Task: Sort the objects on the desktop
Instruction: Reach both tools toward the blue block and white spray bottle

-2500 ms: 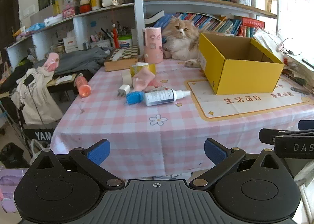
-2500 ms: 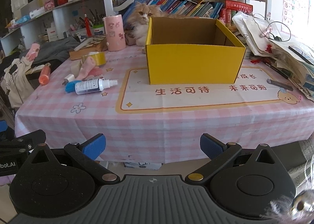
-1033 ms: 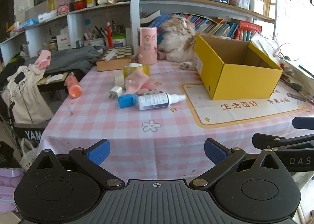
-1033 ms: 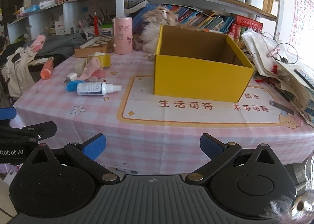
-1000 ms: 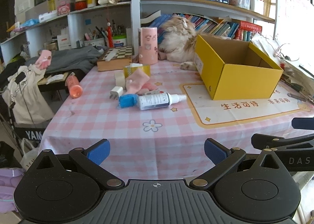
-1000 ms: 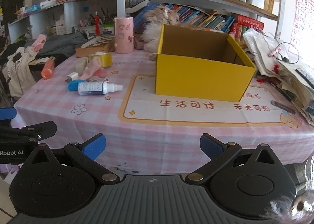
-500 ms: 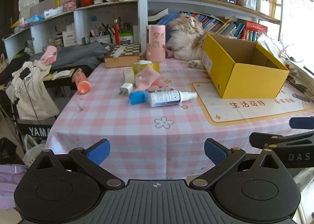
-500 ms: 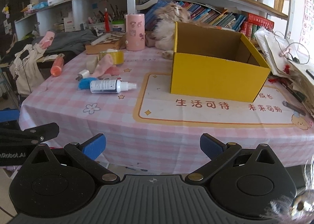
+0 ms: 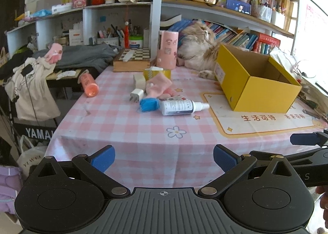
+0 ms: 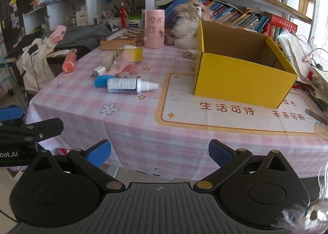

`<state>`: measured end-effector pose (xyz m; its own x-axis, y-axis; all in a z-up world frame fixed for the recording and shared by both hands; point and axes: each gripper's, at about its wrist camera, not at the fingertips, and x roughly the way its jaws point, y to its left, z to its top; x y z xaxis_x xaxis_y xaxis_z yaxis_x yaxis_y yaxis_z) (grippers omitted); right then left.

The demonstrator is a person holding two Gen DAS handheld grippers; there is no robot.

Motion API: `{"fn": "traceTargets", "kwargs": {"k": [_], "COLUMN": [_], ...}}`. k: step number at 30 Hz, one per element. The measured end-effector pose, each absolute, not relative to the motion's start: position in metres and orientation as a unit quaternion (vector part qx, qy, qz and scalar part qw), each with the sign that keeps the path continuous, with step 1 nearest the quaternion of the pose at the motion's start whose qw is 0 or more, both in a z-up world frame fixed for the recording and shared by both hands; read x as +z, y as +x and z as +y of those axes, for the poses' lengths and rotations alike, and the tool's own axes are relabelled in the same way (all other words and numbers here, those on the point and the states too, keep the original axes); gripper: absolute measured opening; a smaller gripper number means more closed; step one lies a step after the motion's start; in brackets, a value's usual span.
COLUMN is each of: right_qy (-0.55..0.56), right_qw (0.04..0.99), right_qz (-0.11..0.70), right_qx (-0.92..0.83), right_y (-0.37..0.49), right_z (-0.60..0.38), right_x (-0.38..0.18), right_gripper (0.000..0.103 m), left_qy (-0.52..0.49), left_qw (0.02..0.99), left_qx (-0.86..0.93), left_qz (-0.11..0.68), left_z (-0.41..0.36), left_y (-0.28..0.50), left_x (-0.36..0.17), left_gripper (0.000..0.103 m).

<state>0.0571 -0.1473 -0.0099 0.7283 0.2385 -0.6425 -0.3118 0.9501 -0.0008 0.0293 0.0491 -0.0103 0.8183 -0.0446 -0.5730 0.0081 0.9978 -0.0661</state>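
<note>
On the pink checked tablecloth (image 9: 127, 131) lie a white spray bottle (image 9: 180, 107) (image 10: 128, 85), a blue cap-like object (image 9: 149, 104) (image 10: 100, 81), a white plug adapter (image 9: 136, 94), a pink soft item (image 9: 158, 86) (image 10: 121, 63), a yellow tape roll (image 9: 156, 73) and an orange bottle (image 9: 89, 85) (image 10: 69, 63). An empty yellow cardboard box (image 9: 256, 82) (image 10: 242, 66) stands to the right. My left gripper (image 9: 164, 157) and right gripper (image 10: 160, 151) both hover open before the table's front edge, holding nothing.
A fluffy cat (image 9: 197, 49) (image 10: 188, 27) lies behind the box beside a pink cylinder (image 9: 167, 49). A chessboard box (image 9: 133, 60) sits at the back. Shelves of books stand behind. Clothes hang at the left, cluttered papers and cables at the right.
Both grippers have swung slightly and come a little closer to the table, so the objects look larger. The cat has lifted its head. Nothing on the table has moved.
</note>
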Motion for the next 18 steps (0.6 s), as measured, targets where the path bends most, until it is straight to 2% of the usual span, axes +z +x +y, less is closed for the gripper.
{"fn": "traceTargets", "kwargs": {"k": [18], "right_qy": [-0.122], "right_qw": [0.910], "right_qz": [0.330], "right_qx": [0.218], "right_y": [0.107], "right_z": [-0.118], "right_x": [-0.013], "right_gripper": [0.103], "left_qy": [-0.094], "left_qw": [0.941], "left_qx": [0.023], "left_qz": [0.325], "left_z": [0.068], "left_y": [0.079], "left_x": [-0.019], "left_gripper": [0.103]}}
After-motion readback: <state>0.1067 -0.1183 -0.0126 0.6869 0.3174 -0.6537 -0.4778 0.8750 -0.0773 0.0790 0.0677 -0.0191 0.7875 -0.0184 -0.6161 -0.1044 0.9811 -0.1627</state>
